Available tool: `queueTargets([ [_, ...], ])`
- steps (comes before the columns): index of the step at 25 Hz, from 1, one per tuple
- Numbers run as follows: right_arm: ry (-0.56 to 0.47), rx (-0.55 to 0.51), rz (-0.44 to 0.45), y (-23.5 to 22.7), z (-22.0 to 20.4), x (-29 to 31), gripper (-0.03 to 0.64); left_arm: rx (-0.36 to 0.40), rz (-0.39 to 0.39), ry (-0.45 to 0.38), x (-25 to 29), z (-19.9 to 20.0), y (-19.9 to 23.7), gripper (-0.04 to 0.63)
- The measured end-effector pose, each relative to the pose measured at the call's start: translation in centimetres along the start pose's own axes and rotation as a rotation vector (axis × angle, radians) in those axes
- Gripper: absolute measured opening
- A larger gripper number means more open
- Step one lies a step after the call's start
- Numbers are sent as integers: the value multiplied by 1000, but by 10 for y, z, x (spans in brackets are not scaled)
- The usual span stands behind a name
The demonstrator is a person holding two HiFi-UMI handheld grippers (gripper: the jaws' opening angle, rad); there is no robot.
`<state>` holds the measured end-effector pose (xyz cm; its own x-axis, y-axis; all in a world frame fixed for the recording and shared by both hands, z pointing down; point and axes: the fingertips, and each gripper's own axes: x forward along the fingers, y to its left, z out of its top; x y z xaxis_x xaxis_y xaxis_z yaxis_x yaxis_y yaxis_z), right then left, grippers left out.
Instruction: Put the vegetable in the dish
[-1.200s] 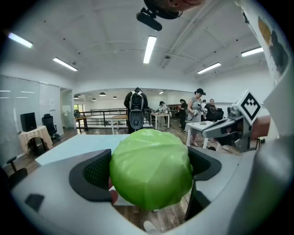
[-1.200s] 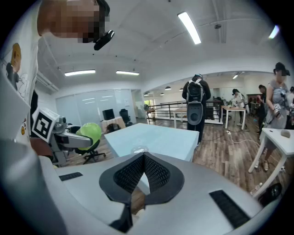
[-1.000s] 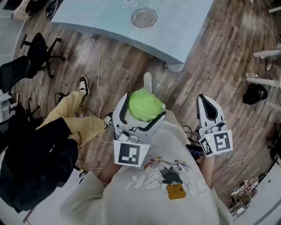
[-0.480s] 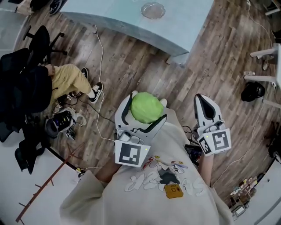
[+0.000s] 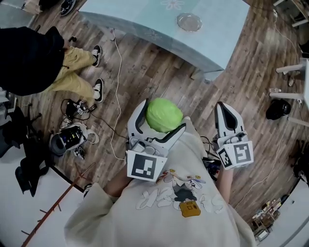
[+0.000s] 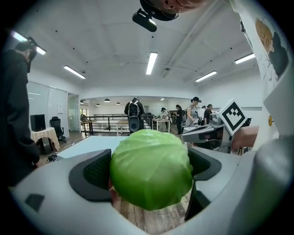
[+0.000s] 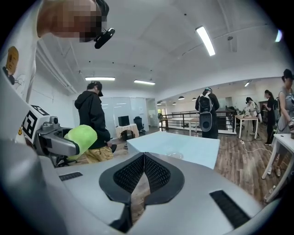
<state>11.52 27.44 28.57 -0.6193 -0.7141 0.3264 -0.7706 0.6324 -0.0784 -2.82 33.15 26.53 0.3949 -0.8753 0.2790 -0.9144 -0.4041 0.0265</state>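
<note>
While the left tool (image 5: 162, 116) clamps the cabbage (image 6: 150, 167), the glass dish (image 5: 189, 22) sits well ahead on the worktop (image 5: 140, 14), slightly rightward; right tool (image 5: 224, 110): jaws together, empty.

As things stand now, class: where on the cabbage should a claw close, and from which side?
Across its widest middle, with a pad on each opposite flank, coming straight at its centre. The cabbage is round and smooth, so an off-centre grip would likely slip. The left claw holds it just that way.
</note>
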Motion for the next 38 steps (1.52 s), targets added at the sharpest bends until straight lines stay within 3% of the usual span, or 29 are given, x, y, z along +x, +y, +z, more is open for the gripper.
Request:
queueTargets([
  [5,14,0,-26,13,2,22,21,8,-29,-4,2,-2,30,517],
  [14,26,34,-56,-8,10,61,21,7,-79,26,48,3,60,517],
  [28,20,47,-68,-132,42,156,21,73,-145,80,212,43,93,517],
  [35,28,24,-11,-176,53,194,21,155,-192,83,287,45,89,517],
  [38,26,27,-3,-186,57,204,21,140,-192,108,303,38,95,517],
])
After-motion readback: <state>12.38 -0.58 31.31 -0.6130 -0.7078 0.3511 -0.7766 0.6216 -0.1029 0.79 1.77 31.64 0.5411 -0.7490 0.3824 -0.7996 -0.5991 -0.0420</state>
